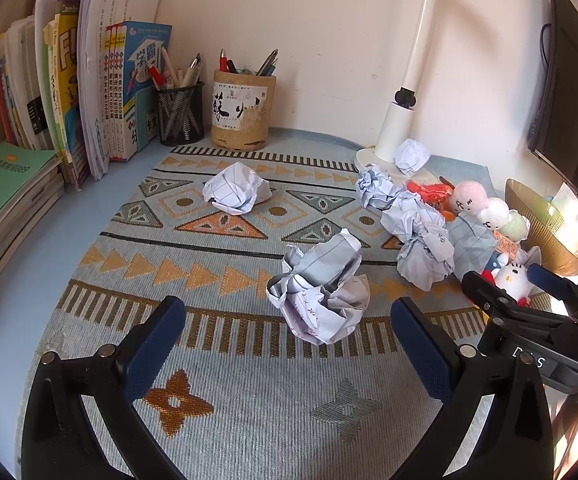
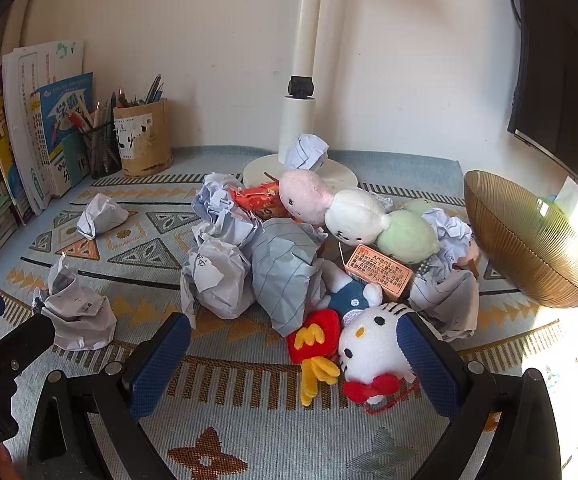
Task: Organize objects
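Both grippers gape empty: left gripper (image 1: 289,344) should straddle the crumpled paper (image 1: 321,292), right gripper (image 2: 295,364) the white plush (image 2: 373,348), squarely.

Both wrist views low, near, facing wall; share mat (image 1: 217,360).

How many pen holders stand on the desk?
2, side by side at the wall: a black mesh metal pen cup beside the books, and a round bamboo pen holder to its right.

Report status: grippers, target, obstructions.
Left hand-held gripper open, paper ball ahead. Right hand-held gripper open around cat plush. Paper wads crowd the toys.
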`<action>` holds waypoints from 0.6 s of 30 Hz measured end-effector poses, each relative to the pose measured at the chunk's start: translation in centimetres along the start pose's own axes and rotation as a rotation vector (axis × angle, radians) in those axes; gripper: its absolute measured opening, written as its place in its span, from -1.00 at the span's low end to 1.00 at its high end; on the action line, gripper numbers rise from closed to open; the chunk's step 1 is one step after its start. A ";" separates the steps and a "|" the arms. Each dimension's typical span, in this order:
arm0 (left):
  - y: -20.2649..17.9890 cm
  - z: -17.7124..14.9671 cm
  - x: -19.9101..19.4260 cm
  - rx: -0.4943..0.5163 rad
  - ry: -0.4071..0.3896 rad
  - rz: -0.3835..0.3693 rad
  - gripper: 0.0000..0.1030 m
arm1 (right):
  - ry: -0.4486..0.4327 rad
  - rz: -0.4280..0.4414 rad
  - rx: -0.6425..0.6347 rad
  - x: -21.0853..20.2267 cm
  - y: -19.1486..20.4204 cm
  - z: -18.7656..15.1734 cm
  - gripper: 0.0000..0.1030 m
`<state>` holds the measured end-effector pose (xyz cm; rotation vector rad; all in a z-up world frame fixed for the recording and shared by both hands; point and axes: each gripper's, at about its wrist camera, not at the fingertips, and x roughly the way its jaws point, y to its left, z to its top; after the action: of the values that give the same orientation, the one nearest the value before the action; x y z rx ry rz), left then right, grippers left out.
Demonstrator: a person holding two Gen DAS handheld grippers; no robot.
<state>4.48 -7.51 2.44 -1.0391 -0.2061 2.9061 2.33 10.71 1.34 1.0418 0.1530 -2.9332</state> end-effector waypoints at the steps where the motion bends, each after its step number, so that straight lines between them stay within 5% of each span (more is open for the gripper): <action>1: 0.0 0.0 0.0 0.000 0.000 0.000 0.99 | 0.000 0.000 -0.001 0.0 0.0 0.0 1.00; 18: 0.1 -0.1 -0.1 0.000 -0.004 0.005 0.99 | 0.001 0.003 -0.012 0.1 0.4 -0.1 1.00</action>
<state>4.62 -7.60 2.43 -1.0351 -0.2046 2.9128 2.38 10.35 1.19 1.0413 0.1695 -2.9254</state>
